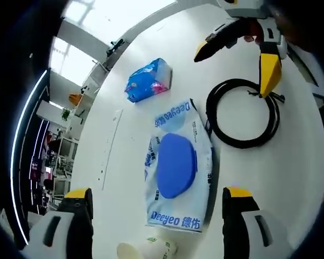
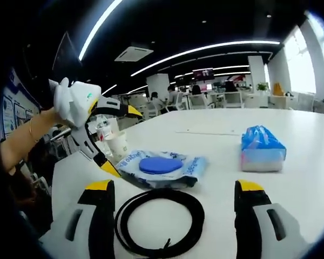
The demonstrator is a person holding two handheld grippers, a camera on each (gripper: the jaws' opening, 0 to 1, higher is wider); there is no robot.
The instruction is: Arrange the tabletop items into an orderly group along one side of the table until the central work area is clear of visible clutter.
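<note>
Both your grippers hang open and empty – left gripper (image 1: pixel 157 208) over the wipes (image 1: pixel 177 164), right gripper (image 2: pixel 173 199) over the cable (image 2: pixel 159 221). Tissues (image 1: pixel 149 80) sit at 11 o'clock – start gathering: close on the wipes

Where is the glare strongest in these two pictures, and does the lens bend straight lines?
Left gripper view: windows are blown out white, the table is very bright, and the table edge curves. Right gripper view: ceiling light strips bow into arcs, and the right-side window glares.
</note>
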